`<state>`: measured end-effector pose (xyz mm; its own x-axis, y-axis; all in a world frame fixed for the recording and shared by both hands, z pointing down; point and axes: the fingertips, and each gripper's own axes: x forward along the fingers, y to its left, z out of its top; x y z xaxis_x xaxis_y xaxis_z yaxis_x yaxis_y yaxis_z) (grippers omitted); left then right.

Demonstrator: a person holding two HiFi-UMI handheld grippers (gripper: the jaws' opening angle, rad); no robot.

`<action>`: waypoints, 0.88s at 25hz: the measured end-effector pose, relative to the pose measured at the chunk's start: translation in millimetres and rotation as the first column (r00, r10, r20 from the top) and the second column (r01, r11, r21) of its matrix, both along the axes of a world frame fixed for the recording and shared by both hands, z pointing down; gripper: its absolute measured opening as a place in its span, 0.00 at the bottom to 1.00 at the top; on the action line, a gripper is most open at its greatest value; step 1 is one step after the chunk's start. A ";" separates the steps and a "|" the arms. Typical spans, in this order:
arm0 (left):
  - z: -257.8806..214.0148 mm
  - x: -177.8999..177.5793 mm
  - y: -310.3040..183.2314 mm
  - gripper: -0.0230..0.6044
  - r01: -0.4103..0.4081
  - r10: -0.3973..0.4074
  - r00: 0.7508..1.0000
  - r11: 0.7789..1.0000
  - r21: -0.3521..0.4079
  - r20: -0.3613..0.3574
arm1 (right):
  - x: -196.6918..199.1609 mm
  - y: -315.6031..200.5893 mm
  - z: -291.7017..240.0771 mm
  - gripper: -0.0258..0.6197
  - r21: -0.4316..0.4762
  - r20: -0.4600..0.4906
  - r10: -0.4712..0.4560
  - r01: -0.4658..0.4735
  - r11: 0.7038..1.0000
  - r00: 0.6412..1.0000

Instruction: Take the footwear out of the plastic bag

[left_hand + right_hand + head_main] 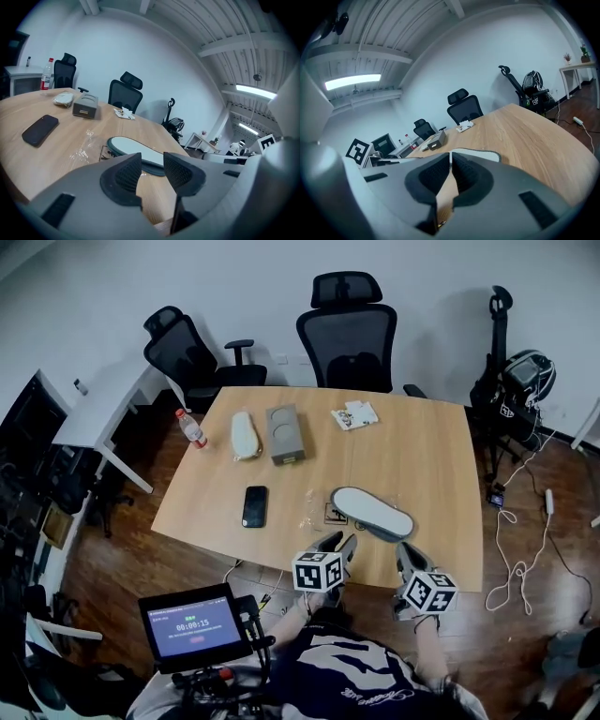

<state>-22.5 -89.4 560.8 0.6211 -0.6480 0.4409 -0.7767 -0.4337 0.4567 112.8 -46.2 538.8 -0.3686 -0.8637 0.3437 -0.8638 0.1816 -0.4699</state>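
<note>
A flat grey shoe (372, 513) with a dark rim lies on the wooden table (422, 456) near its front edge. A crumpled clear plastic bag (312, 512) lies flat just left of it, touching its heel end. My left gripper (339, 542) hovers at the table edge in front of the shoe, open and holding nothing. In the left gripper view the shoe (133, 147) and the bag (84, 147) lie just beyond that gripper (152, 161). My right gripper (405, 554) is beside the shoe's right end. In the right gripper view its jaws (450, 157) meet tip to tip, empty, with the shoe (487, 154) behind.
A black phone (254, 506) lies left of the bag. Farther back are a water bottle (191, 427), a white pouch (245, 435), a grey box (285, 433) and some papers (354, 415). Office chairs (349, 329) stand behind the table. A small screen (195, 626) sits near my left.
</note>
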 end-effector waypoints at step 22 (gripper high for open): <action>-21.3 14.7 150.0 0.28 0.095 -0.096 0.995 0.995 0.027 0.036 | -41.3 117.5 -11.3 0.02 0.026 -0.037 -0.225 0.226 0.974 0.974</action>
